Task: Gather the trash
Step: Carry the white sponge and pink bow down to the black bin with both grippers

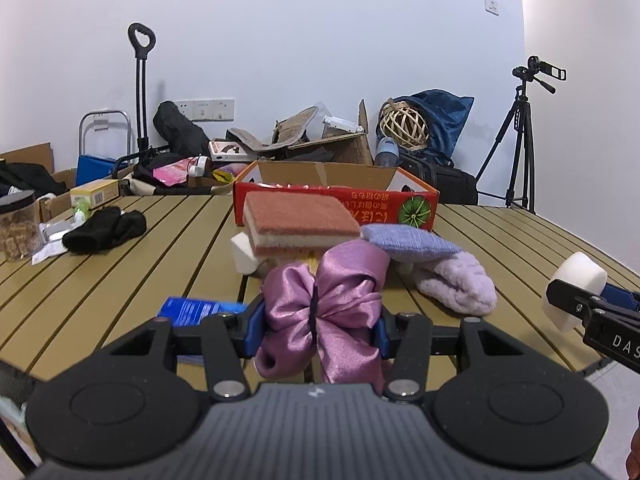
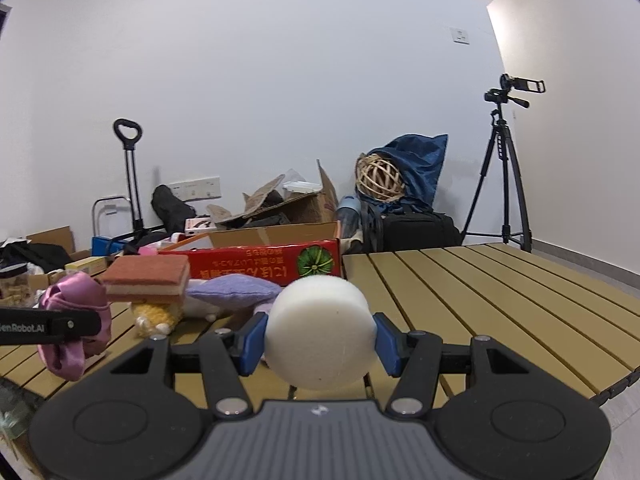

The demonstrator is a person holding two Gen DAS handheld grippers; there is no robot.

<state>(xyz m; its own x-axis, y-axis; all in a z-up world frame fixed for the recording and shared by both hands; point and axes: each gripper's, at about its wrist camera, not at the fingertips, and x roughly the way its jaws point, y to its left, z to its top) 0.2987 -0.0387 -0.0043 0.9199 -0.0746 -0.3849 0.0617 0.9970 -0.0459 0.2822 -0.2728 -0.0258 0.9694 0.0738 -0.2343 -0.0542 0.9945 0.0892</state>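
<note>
Table (image 1: 120, 248) of tan slats carrying, far left, jar (image 1: 16, 224) with black lid, then black sock (image 1: 106, 228) lying flat, well apart from the central heap. Left gripper (image 1: 322, 320) clamping on pink satin bow (image 1: 324, 308), blue pads pressing both sides, cloth hanging below the jaws. Blue packet (image 1: 192, 310) lying just left of that grip. Behind the bow, red-topped sponge (image 1: 300, 220) sitting on the heap, red carton (image 1: 340, 200) standing behind it with open top. Lilac pad (image 1: 408, 240) and fluffy lilac sock (image 1: 460, 284) resting beside the sponge, to its right. Right gripper (image 2: 320, 340) squeezing white round sponge (image 2: 320, 332) between blue pads, lifted clear of the slats. Tripod with camera (image 2: 506, 168) standing far right by the wall.
</note>
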